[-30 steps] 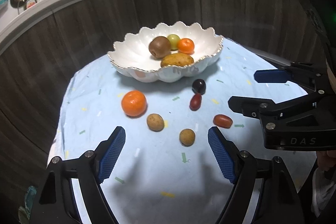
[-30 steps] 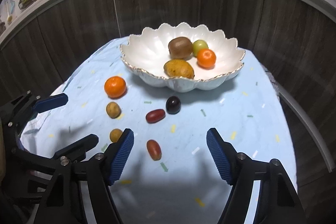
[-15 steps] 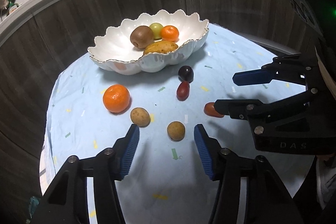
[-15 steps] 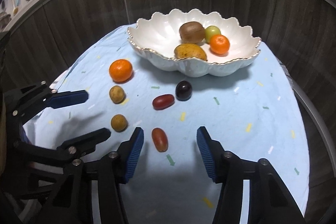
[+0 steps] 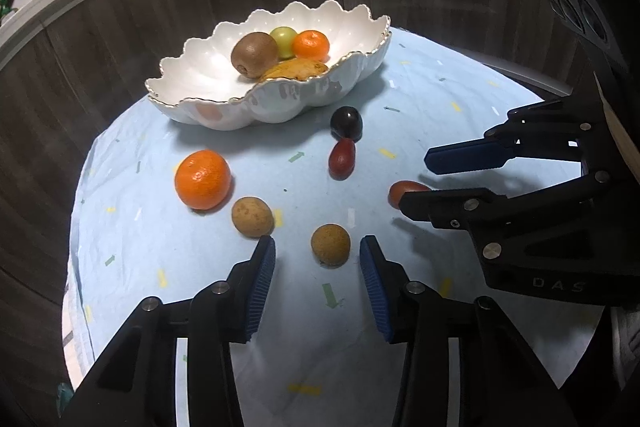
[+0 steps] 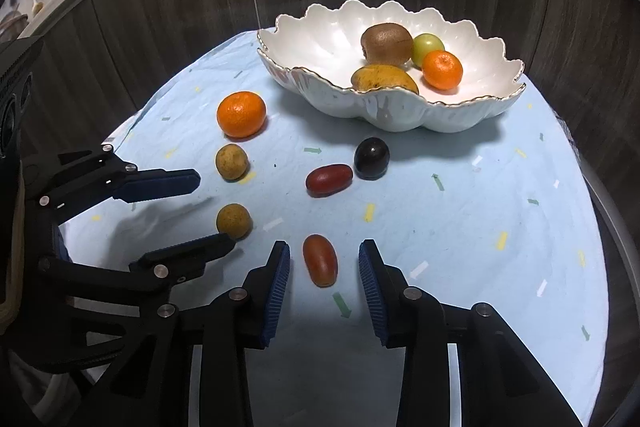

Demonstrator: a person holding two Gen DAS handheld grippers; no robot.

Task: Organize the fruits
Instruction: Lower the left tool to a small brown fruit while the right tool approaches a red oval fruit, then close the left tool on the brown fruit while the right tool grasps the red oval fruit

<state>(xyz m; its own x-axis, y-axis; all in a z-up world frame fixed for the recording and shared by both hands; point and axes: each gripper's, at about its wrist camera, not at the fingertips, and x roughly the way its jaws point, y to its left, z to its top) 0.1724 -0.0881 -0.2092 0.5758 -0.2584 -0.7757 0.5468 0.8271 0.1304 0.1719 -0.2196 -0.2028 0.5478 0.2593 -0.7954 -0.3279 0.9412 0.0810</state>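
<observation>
Two pickups are being set up: the left tool, jaws apart, brackets a brown fruit; the right tool, likewise, a red fruit. Closing is needed, then carrying to the far bowl.

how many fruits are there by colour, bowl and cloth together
orange: 2
brown: 3
yellow: 1
green: 1
red: 2
dark purple: 1
total: 10
</observation>
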